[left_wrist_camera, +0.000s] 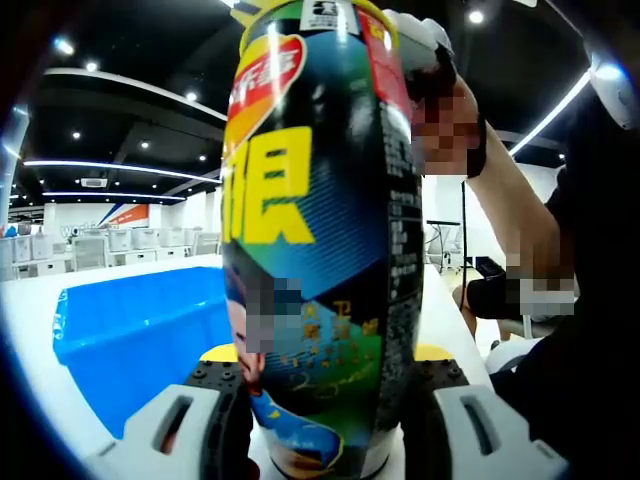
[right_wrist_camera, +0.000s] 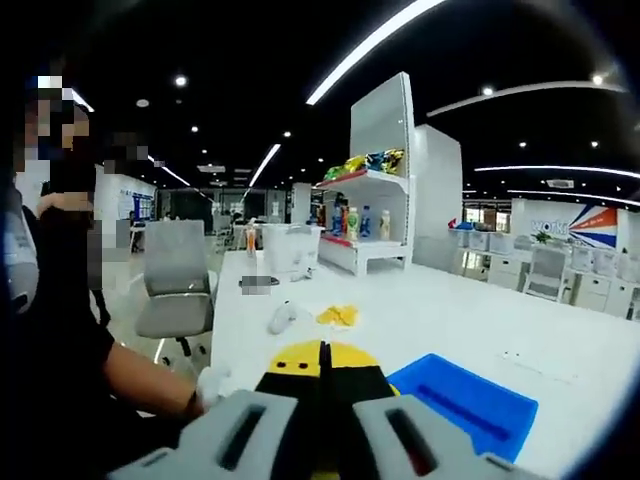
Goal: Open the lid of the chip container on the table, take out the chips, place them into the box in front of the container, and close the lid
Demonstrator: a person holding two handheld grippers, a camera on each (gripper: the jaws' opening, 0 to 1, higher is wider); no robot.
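The left hand-held gripper (left_wrist_camera: 320, 420) clamps the tall dark cylindrical chip container (left_wrist_camera: 320, 230) upright above the white table (left_wrist_camera: 30, 330), blue plastic box (left_wrist_camera: 140, 335) just left. The right hand-held gripper (right_wrist_camera: 322, 400) is pressed closed, empty; yellow chips (right_wrist_camera: 338, 316) lie farther off.

Both grippers have pale grey jaws with slotted openings, black pads and yellow tips: the left gripper (left_wrist_camera: 325, 400) at six o'clock, likewise the right gripper (right_wrist_camera: 322, 400). The person wears a black short-sleeved shirt (right_wrist_camera: 45, 330) and a white glove (right_wrist_camera: 212, 385).

Probably an office (desks (right_wrist_camera: 560, 272), chair (right_wrist_camera: 176, 280)).
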